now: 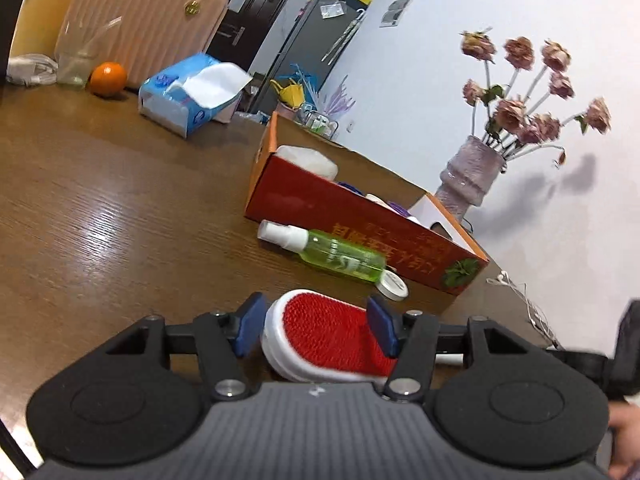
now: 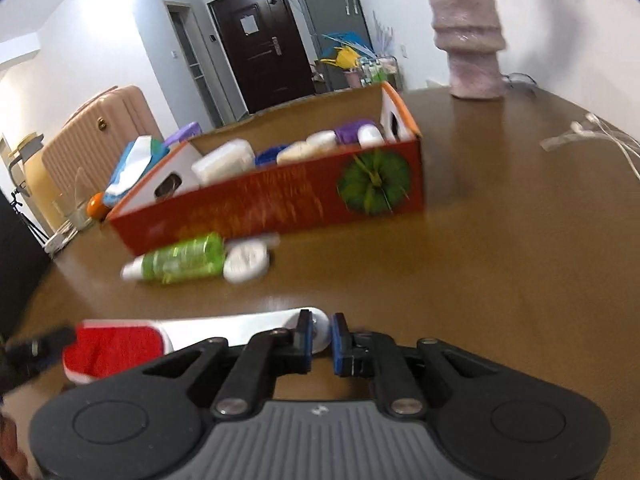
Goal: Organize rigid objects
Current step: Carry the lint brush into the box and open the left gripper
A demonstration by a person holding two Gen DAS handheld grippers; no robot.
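A lint brush with a red pad and white body (image 1: 324,336) lies between the blue pads of my left gripper (image 1: 316,330), which close on its head. In the right wrist view the same brush (image 2: 120,348) stretches left, and my right gripper (image 2: 322,342) is shut on the round end of its white handle (image 2: 318,332). A red cardboard box (image 1: 360,224) (image 2: 280,200) holds several white and purple items. A green spray bottle (image 1: 340,256) (image 2: 184,258) and a white round jar (image 1: 394,285) (image 2: 246,260) lie on the table against the box's front.
On the brown wooden table (image 1: 100,200) are a blue tissue pack (image 1: 188,96), an orange (image 1: 107,77), a clear cup (image 1: 76,66), a pink vase with flowers (image 1: 468,176) (image 2: 468,40) and white cables (image 2: 592,136). A pink suitcase (image 1: 140,20) stands behind.
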